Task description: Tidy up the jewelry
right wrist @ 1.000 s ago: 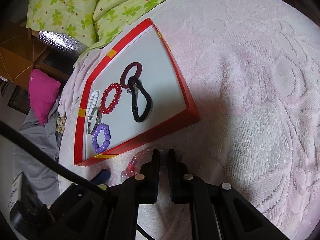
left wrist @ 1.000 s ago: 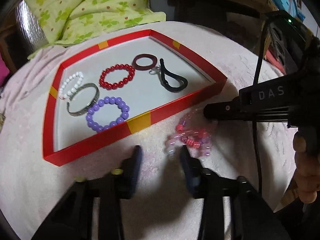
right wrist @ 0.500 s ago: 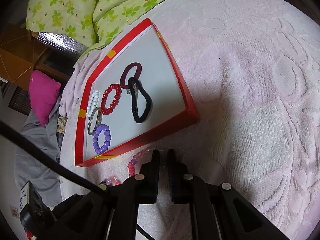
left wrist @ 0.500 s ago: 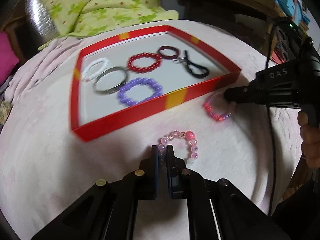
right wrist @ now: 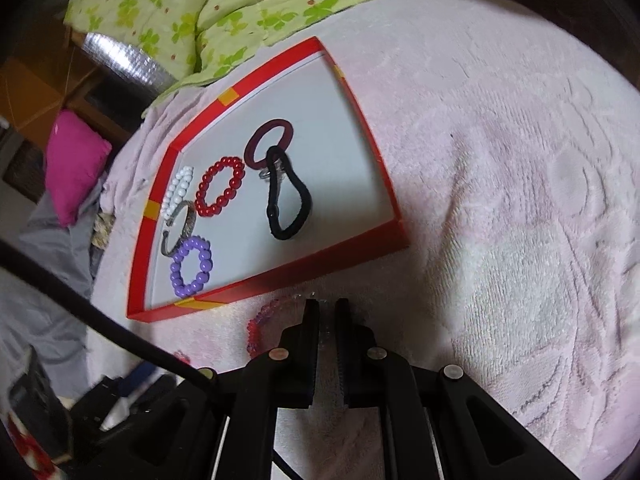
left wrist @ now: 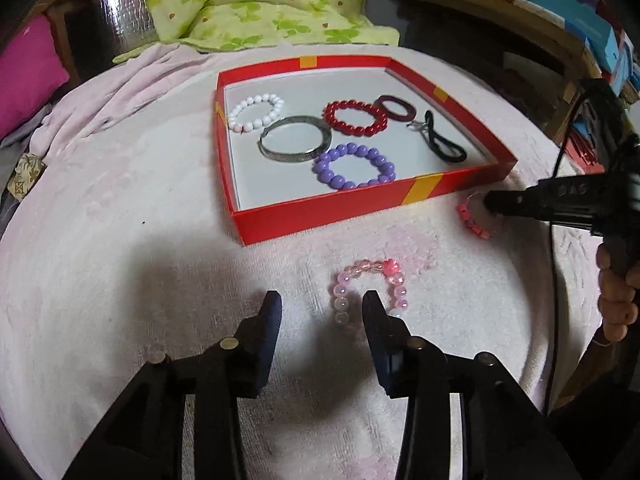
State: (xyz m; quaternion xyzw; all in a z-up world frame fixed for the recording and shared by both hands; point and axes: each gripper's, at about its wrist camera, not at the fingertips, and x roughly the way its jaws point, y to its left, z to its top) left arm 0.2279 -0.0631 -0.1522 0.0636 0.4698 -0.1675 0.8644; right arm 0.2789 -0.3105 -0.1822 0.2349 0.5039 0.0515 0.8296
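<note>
A red tray [left wrist: 340,210] on the pink towel holds white, red, purple and dark red bracelets, a silver bangle [left wrist: 295,145] and a black hair tie [left wrist: 444,142]. My left gripper [left wrist: 322,308] is open; a pale pink bead bracelet [left wrist: 370,292] lies on the towel by its right finger, free. My right gripper [right wrist: 327,304] is shut on a red-pink bead bracelet [right wrist: 260,320] in front of the tray [right wrist: 320,268]; it also shows in the left wrist view [left wrist: 472,216].
A green floral quilt [left wrist: 256,4] lies behind the tray. A magenta cushion [left wrist: 28,72] is at far left. Shelves with boxes [left wrist: 580,28] stand at the back right. The towel-covered surface [right wrist: 520,200] extends right of the tray.
My left gripper was shut on the pale pink bracelet half a second ago; it has opened and the bracelet lies on the towel. The right gripper stays shut on the red-pink bracelet.
</note>
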